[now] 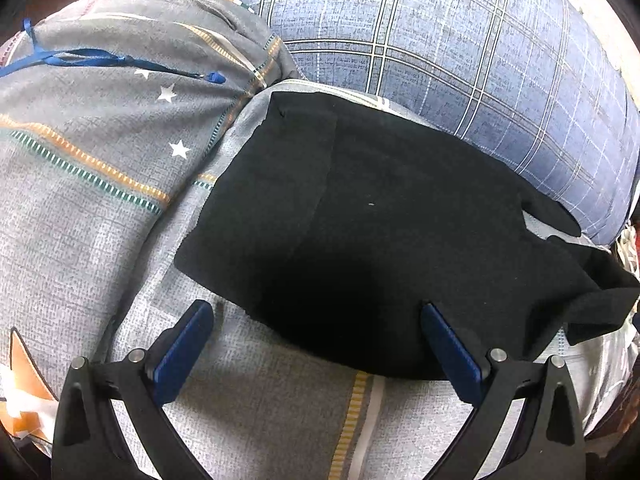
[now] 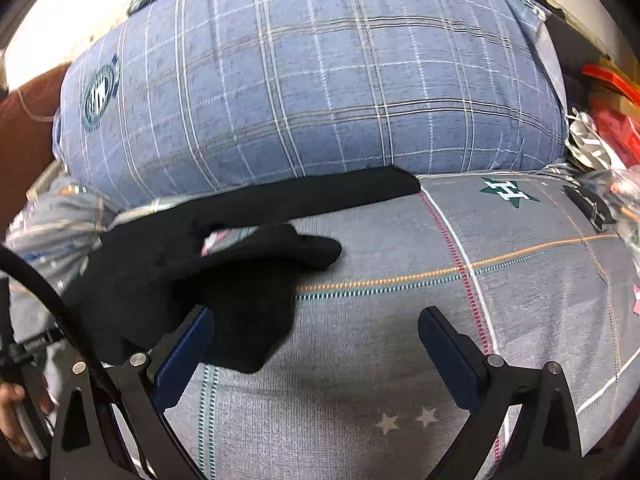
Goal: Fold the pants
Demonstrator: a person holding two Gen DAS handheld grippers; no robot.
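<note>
The black pants (image 1: 360,232) lie flat in a folded, roughly rectangular bundle just ahead of the left gripper (image 1: 316,340), their near edge reaching between its spread fingers. In the right wrist view the same pants (image 2: 192,276) sit ahead and left of the right gripper (image 2: 316,344), touching its left finger; one narrow strip stretches away rightward, possibly a leg.
</note>
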